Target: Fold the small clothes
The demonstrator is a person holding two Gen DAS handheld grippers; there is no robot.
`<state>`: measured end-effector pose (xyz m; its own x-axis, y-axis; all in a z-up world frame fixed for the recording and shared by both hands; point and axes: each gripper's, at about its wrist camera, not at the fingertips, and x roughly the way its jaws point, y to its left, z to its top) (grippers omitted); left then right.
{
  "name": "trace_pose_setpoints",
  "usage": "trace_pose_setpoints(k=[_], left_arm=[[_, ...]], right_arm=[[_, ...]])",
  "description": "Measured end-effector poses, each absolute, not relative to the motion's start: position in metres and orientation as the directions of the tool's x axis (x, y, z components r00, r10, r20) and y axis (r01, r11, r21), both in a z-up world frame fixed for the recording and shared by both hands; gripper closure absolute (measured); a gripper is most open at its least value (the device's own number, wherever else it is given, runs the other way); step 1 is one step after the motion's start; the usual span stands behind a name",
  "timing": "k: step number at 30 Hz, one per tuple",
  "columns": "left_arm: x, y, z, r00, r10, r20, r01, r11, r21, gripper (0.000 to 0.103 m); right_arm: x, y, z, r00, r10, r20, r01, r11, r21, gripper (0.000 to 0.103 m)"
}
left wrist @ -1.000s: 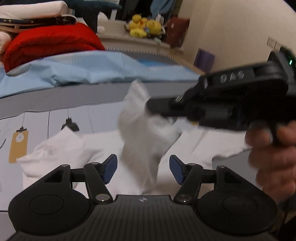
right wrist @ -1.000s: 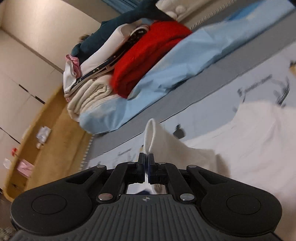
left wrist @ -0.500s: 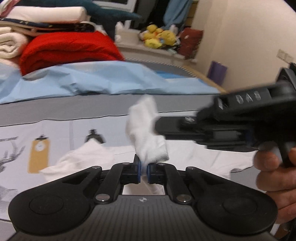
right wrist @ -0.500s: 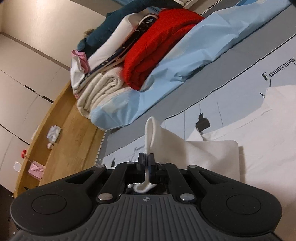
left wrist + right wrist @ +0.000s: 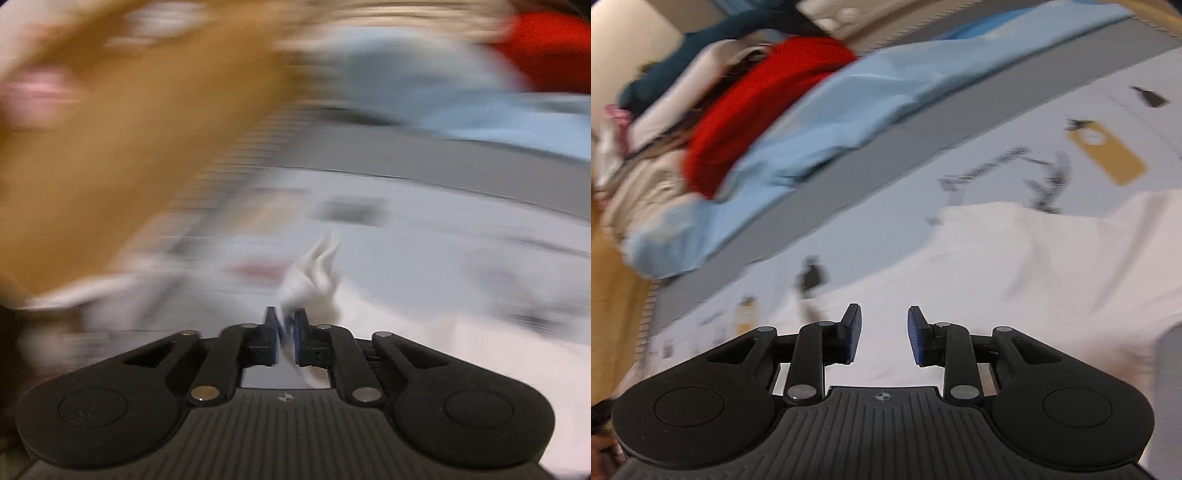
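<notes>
Between the left gripper [image 5: 285, 326] pads sits a pinched fold of white garment [image 5: 314, 277]. Over the bed [image 5: 997, 155], the right gripper [image 5: 882, 334] is opening, nothing between its pads

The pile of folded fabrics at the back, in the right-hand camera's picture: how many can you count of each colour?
Red: 1, a red fabric.
Light blue: 1, a light blue sheet.
Dark teal: 1, a dark teal cloth.
Cream: 1, a cream towel.
Total: 4. The blurred pile may hide more.
</notes>
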<state>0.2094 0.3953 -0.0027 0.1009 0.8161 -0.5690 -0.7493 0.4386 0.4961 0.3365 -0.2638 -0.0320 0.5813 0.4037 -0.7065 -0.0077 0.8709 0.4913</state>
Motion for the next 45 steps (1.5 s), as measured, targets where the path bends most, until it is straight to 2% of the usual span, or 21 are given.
trace_pose_setpoints(k=[1, 5, 7, 8, 11, 14, 21, 23, 24, 28, 29, 30, 32, 33, 36, 38, 40, 41, 42, 44, 45], left_arm=[[0.205, 0.401, 0.002, 0.084, 0.819, -0.567, -0.771, 0.414, 0.484, 0.093], [0.218, 0.37, 0.015, 0.354, 0.647, -0.675, -0.759, 0.621, 0.197, 0.08], [0.241, 0.335, 0.008, 0.509, 0.467, -0.723, -0.623, 0.779, 0.064, 0.065], [0.256, 0.316, 0.0, 0.575, 0.326, -0.751, -0.53, 0.847, -0.038, 0.057], [0.281, 0.265, -0.025, 0.629, 0.055, -0.775, -0.347, 0.912, -0.217, 0.057], [0.306, 0.224, -0.046, 0.632, -0.029, -0.774, -0.245, 0.94, -0.236, 0.057], [0.352, 0.192, -0.105, 0.582, -0.084, -0.809, -0.234, 0.935, -0.266, 0.052], [0.359, 0.184, -0.12, 0.552, -0.093, -0.829, -0.222, 0.941, -0.254, 0.05], [0.36, 0.182, -0.122, 0.56, -0.093, -0.823, -0.208, 0.946, -0.248, 0.044], [0.367, 0.166, -0.125, 0.585, -0.049, -0.81, -0.117, 0.983, -0.144, 0.043], [0.367, 0.163, -0.126, 0.589, -0.039, -0.807, -0.096, 0.988, -0.117, 0.051], [0.368, 0.16, -0.128, 0.594, -0.029, -0.804, -0.071, 0.994, -0.088, 0.074], [0.367, 0.157, -0.13, 0.601, -0.027, -0.798, -0.017, 0.999, -0.047, 0.092], [0.367, 0.155, -0.129, 0.605, -0.031, -0.796, -0.001, 0.999, -0.04, 0.095], [0.363, 0.149, -0.119, 0.665, 0.007, -0.747, 0.01, 1.0, 0.018, 0.097], [0.358, 0.15, -0.108, 0.742, 0.027, -0.67, -0.025, 1.0, 0.012, 0.095], [0.36, 0.146, -0.108, 0.738, 0.134, -0.662, -0.11, 0.991, 0.078, 0.079], [0.362, 0.144, -0.109, 0.711, 0.205, -0.673, -0.155, 0.979, 0.134, 0.064], [0.359, 0.145, -0.107, 0.712, 0.221, -0.667, -0.169, 0.975, 0.142, 0.062], [0.348, 0.149, -0.095, 0.748, 0.189, -0.636, -0.181, 0.98, 0.079, 0.062], [0.343, 0.15, -0.089, 0.764, 0.152, -0.628, -0.168, 0.985, 0.034, 0.062]], right_arm=[[0.338, -0.269, -0.035, 0.58, 0.368, -0.727, 0.022, 0.885, 0.466, 0.073], [0.344, -0.29, -0.051, 0.578, 0.281, -0.766, 0.11, 0.904, 0.414, 0.073], [0.348, -0.296, -0.056, 0.584, 0.25, -0.773, 0.127, 0.912, 0.391, 0.073], [0.35, -0.298, -0.058, 0.589, 0.234, -0.773, 0.127, 0.918, 0.375, 0.072], [0.357, -0.304, -0.066, 0.618, 0.194, -0.762, 0.105, 0.94, 0.325, 0.07], [0.369, -0.306, -0.075, 0.64, 0.173, -0.749, 0.065, 0.959, 0.277, 0.068], [0.41, -0.3, -0.096, 0.682, 0.119, -0.722, -0.037, 0.991, 0.128, 0.051], [0.42, -0.297, -0.105, 0.672, 0.111, -0.732, -0.064, 0.994, 0.091, 0.051], [0.424, -0.296, -0.109, 0.665, 0.107, -0.739, -0.075, 0.994, 0.076, 0.051], [0.434, -0.288, -0.12, 0.664, 0.108, -0.74, -0.123, 0.992, 0.034, 0.051], [0.436, -0.285, -0.121, 0.669, 0.103, -0.736, -0.141, 0.99, 0.011, 0.052], [0.438, -0.282, -0.121, 0.674, 0.103, -0.731, -0.157, 0.988, -0.005, 0.064], [0.439, -0.276, -0.12, 0.682, 0.132, -0.72, -0.199, 0.98, -0.009, 0.079], [0.438, -0.274, -0.12, 0.689, 0.125, -0.714, -0.205, 0.978, -0.027, 0.089], [0.433, -0.276, -0.112, 0.716, 0.145, -0.683, -0.221, 0.975, -0.025, 0.096], [0.415, -0.283, -0.094, 0.838, 0.14, -0.528, -0.179, 0.984, -0.024, 0.096], [0.41, -0.28, -0.086, 0.886, 0.084, -0.456, -0.127, 0.99, -0.065, 0.092], [0.414, -0.277, -0.088, 0.872, 0.061, -0.486, -0.117, 0.99, -0.085, 0.083], [0.418, -0.276, -0.09, 0.85, 0.045, -0.525, -0.112, 0.989, -0.096, 0.067], [0.414, -0.278, -0.088, 0.839, 0.013, -0.544, -0.082, 0.991, -0.102, 0.055], [0.408, -0.282, -0.085, 0.85, 0.008, -0.526, -0.069, 0.993, -0.096, 0.055]])
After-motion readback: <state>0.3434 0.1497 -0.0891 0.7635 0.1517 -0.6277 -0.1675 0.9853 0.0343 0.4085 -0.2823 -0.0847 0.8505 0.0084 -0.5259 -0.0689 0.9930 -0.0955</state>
